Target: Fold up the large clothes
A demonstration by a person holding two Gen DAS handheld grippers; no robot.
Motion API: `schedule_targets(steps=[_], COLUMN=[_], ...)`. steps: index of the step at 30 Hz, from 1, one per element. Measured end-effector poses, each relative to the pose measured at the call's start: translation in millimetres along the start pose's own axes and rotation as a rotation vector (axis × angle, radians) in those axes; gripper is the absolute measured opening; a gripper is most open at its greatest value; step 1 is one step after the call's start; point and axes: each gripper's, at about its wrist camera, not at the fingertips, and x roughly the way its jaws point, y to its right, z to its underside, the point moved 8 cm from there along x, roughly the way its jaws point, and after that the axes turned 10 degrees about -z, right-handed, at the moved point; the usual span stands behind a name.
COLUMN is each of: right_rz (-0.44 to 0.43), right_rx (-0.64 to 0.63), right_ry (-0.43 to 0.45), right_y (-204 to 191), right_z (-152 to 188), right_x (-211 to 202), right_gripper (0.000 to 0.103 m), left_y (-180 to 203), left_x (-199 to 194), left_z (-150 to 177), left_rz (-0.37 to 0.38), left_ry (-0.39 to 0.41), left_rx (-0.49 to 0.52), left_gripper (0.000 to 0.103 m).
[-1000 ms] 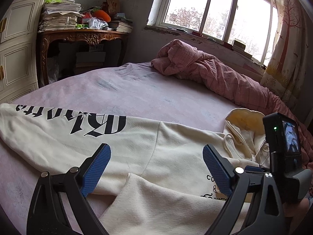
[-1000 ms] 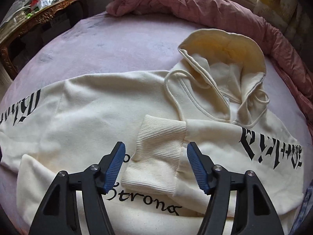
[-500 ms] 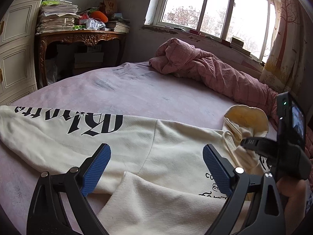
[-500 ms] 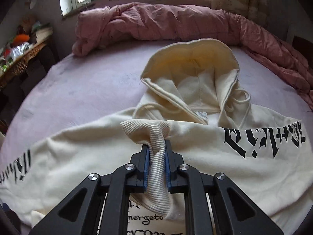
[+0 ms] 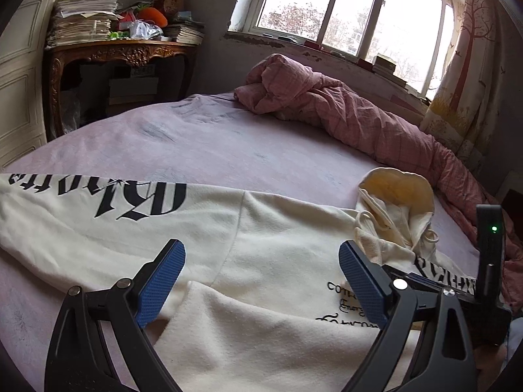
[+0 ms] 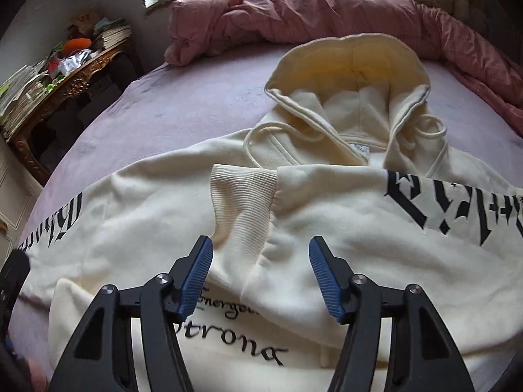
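Purple bedsheet (image 6: 183,98) carries the hoodie (image 6: 157,215); right gripper (image 6: 261,269), tilted downward, opens off its cuff (image 6: 243,196); left gripper (image 5: 261,281) gapes.

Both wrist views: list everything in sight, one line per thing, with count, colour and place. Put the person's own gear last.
hoodie: one, cream with black lettering, spread flat on the bed, one sleeve folded across the chest
ribbed cuff: one, cream, lying on the chest just ahead of the right gripper
hood: one, cream, open, at the far end
bed sheet: one, lilac, under the hoodie
quilt: one, pink, bunched along the window side
side table: one, carved brown wood, by the wall, piled with papers and books
window: one, white frame, behind the bed
curtain: one, tree print, beside the window
left gripper: black with blue pads, open above the hoodie
right gripper: black with blue pads, jaws opening, gripping nothing
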Motion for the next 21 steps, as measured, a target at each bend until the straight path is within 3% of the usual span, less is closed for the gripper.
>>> schedule_targets(steps=[3,10,12,14,16,18,19,21], right_rz=[0.034,0.349,0.367,0.318,0.325,0.376,0.353,0.343], right_rx=[0.007,0.170,0.220,0.277,0.296,0.284,0.293,0.305], right_ry=[-0.003,0.084,0.080,0.093,0.104,0.066,0.027,0.052], right_y=[18.7,162.4,200.7,231.9,255.6,273.9,280.9,284.7], right_z=[12.0,49.2,60.0,71.5,79.6,89.9,96.8,97.2], right_x=[-38.5,-127.3,-140.4,-149.0,-150.4,-140.8,-128.9,-127.5], right_gripper=[0.064,0.068,0.068,0.068,0.061,0.060,0.060,0.060], left_y=[12.3,37.8,40.7,42.1,43.2,43.1,43.2,43.7], left_x=[-2.6,0.8,2.8,5.3,7.9,10.3,11.6,14.1], left_z=[3.0,16.4,19.4,21.7,25.2,27.7,28.8,31.3], left_rz=[-0.015,0.030,0.026,0.022,0.021,0.007,0.002,0.012], left_ry=[0.018,-0.017,-0.022,-0.029,-0.039,-0.043,-0.045,-0.064], left_rx=[0.060,0.144,0.158,0.168,0.175,0.181,0.185,0.182], left_gripper=[0.094,0.094,0.094,0.094,0.094,0.094,0.094,0.094])
